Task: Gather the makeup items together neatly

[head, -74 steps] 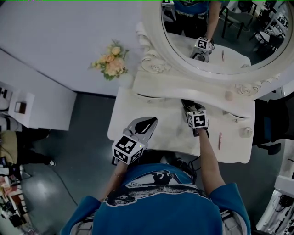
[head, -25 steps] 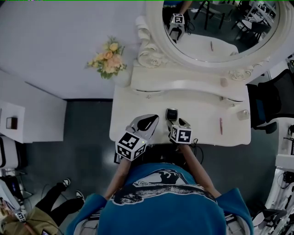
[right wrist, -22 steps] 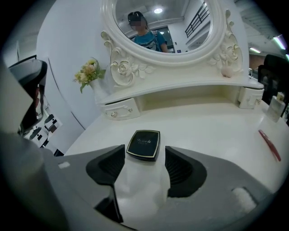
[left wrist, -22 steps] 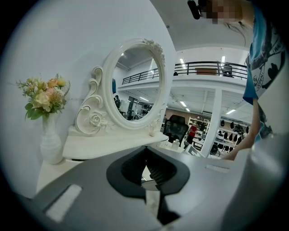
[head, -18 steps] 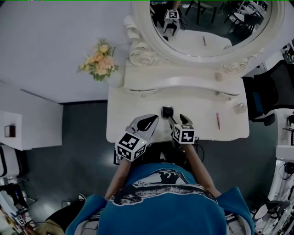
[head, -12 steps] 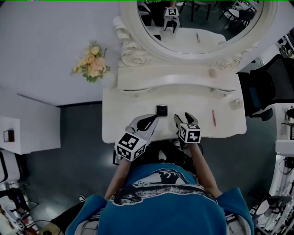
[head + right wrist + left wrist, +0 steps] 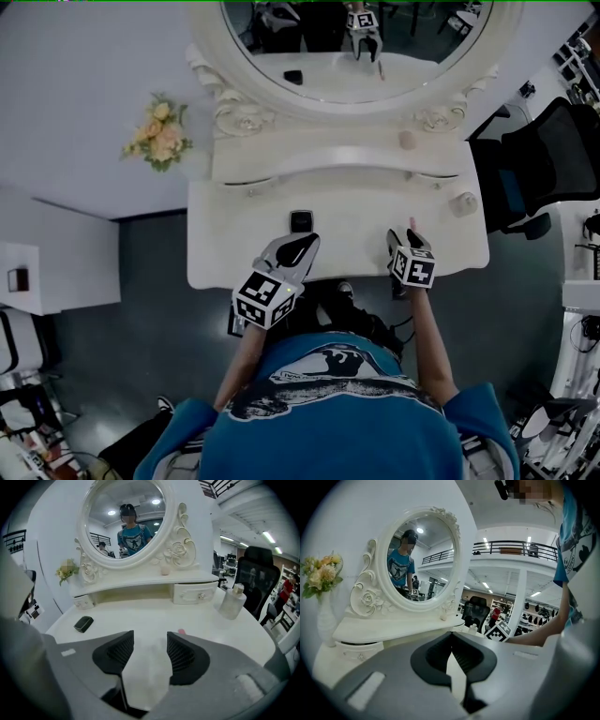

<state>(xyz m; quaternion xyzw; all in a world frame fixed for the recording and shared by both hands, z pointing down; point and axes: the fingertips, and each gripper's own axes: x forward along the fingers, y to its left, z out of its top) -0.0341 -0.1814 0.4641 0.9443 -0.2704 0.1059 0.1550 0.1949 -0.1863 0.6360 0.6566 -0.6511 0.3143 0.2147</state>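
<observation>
A black compact (image 7: 300,220) lies flat on the white dressing table (image 7: 234,253), just beyond my left gripper (image 7: 306,244), whose jaws are shut and empty (image 7: 451,637). The compact (image 7: 83,623) sits well to the left in the right gripper view. My right gripper (image 7: 406,240) is over the table's right part. It stands open (image 7: 150,641); its jaws have just been closing with nothing between them. A slim pink stick (image 7: 410,226) lies right at its tips, its end (image 7: 181,632) peeking past the right jaw. A frosted bottle (image 7: 461,203) stands further right, upright (image 7: 232,603).
An oval mirror (image 7: 347,47) in a carved frame rises behind a raised shelf with small drawers (image 7: 197,593). A small pink item (image 7: 406,140) sits on the shelf. Flowers (image 7: 157,141) stand at the far left. A black office chair (image 7: 534,159) is beside the table's right end.
The right gripper has drawn away to the right from the black compact, which stays on the table, and now sits by the pink stick. The left gripper has barely shifted.
</observation>
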